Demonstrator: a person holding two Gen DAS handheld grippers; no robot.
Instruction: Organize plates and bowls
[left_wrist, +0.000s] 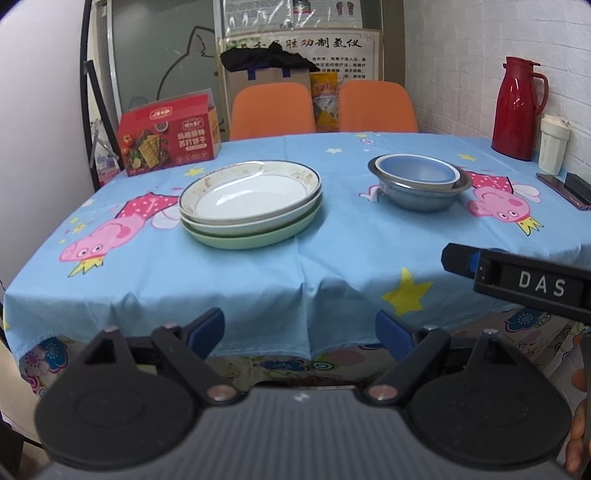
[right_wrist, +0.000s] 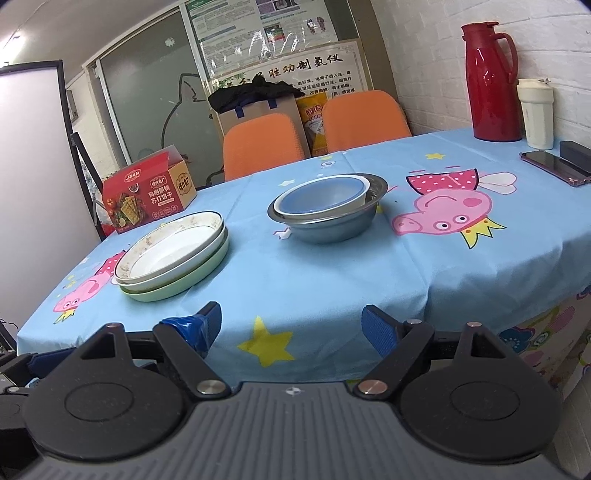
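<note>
Nearest the lens in the left wrist view, the left claw (left_wrist: 299, 332) stands spread over the near edge of the tabletop (left_wrist: 332, 258), with nothing between its blue pads and touching nothing. Ahead of it and slightly to its left sits the plate stack (left_wrist: 250, 205): a white plate with a stained rim on top, another white one under it, a green one at the bottom. Ahead and to its right are the bowls (left_wrist: 421, 181), a blue one nested in a steel one, well apart from the plates. To this claw's right, one finger of the other tool pokes in, marked with white letters.

The right claw (right_wrist: 291, 328) is also spread and empty, hovering at the near tabletop (right_wrist: 314, 280) edge; its left finger is wrapped in blue tape. From here the bowls (right_wrist: 327, 206) lie almost straight ahead and the plate stack (right_wrist: 171, 258) ahead to the left.

Both views show the red box (left_wrist: 168, 134), two orange chairs (left_wrist: 271, 109), the red jug (left_wrist: 515, 107), a white cup (left_wrist: 553, 144) and a phone (left_wrist: 563, 190) at the far right. Only the right view shows a white board (right_wrist: 33, 155) far to the left; only the left view shows a fingertip at its lower right edge.
</note>
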